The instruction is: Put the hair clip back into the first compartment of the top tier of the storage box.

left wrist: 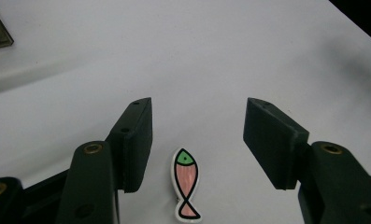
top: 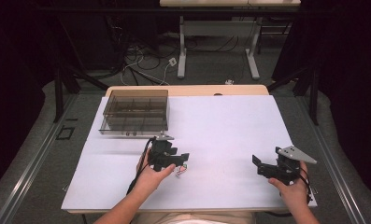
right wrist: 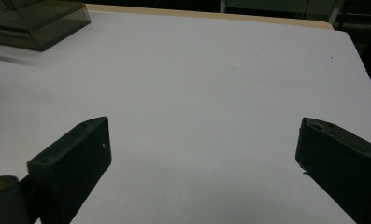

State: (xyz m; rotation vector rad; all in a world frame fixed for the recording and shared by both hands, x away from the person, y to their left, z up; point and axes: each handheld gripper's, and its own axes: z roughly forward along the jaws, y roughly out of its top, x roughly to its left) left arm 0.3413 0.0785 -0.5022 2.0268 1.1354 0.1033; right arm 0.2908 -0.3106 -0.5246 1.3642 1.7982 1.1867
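White worktop (top: 230, 130) with pale wooden far edge, smoked clear compartment box (top: 135, 111) at its far left corner, grey floor beyond, loose cables (top: 141, 65), white legs of a second table (top: 182, 51).

Quick count from here:
- grippers: 2. left gripper (top: 185, 157) and right gripper (top: 255, 162), one per hand, two black jaws each, both sets spread apart
- hands: 2
- fish magnets: 1. small fish magnet (left wrist: 187, 183), pink body, green head, lying between left jaws, touching neither
- boxes: 1. tinted clear box (top: 135, 112) with dividers, far left on sheet; compartment count hard to call
- white sheets: 1. white sheet (top: 230, 126) over table
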